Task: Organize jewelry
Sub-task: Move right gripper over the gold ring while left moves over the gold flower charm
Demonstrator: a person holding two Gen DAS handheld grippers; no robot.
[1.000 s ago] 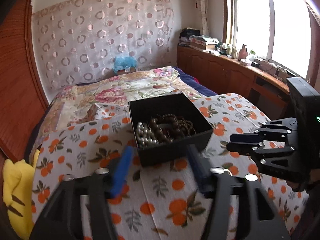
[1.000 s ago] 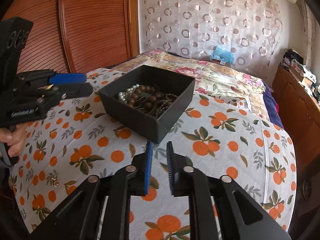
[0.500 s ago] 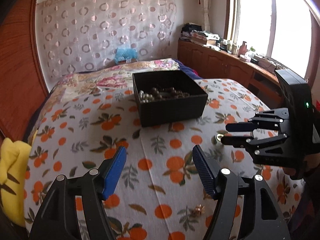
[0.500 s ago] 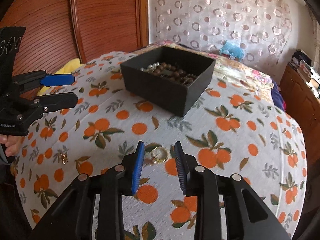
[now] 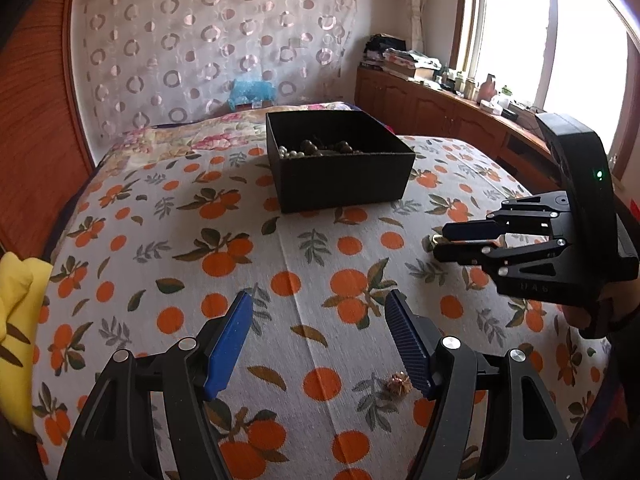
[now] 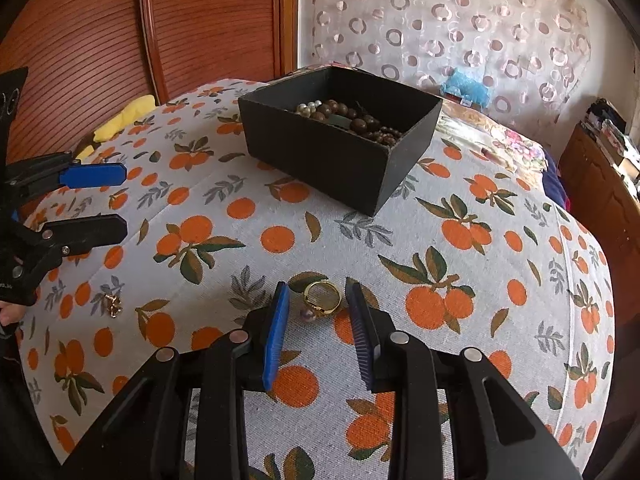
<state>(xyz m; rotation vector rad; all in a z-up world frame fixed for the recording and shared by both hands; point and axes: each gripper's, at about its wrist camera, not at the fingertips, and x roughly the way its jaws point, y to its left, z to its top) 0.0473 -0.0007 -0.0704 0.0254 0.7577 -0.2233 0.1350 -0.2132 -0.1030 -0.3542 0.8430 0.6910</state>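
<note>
Jewelry awaiting sorting lies on the orange-print bedspread [image 6: 460,184]: a gold ring [image 6: 323,298] with a small pearl bead [image 6: 307,314] touching its near-left edge, and, well apart to the left, a small gold earring [image 6: 113,305]. A black box [image 6: 320,152] farther back on the bed already holds bead strands and pearls.

Right hand-held gripper [image 6: 318,330]: its blue pads stand apart on either side of the ring, which sits just ahead of the tips and is not yet pinched. The jaws have just been closing, with ring and bead lying in the gap but untouched.

Left hand-held gripper [image 5: 320,338]: jaws wide apart and empty, hovering over bare cloth, with the earring beside the right pad near its base.

Step in hand, as judged: grasping the ring for transfer to the box. To do it well, the tips should come low enough to meet the band rather than skid over it, close squarely across the hoop, and avoid knocking the bead aside; soft bedding may let the ring sink or tip under pressure.

Orientation: the ring rests nearly flat, its opening facing upward and slightly toward the camera. Ring and bead together form a short line running from near-left to far-right, oblique to the closing direction.
</note>
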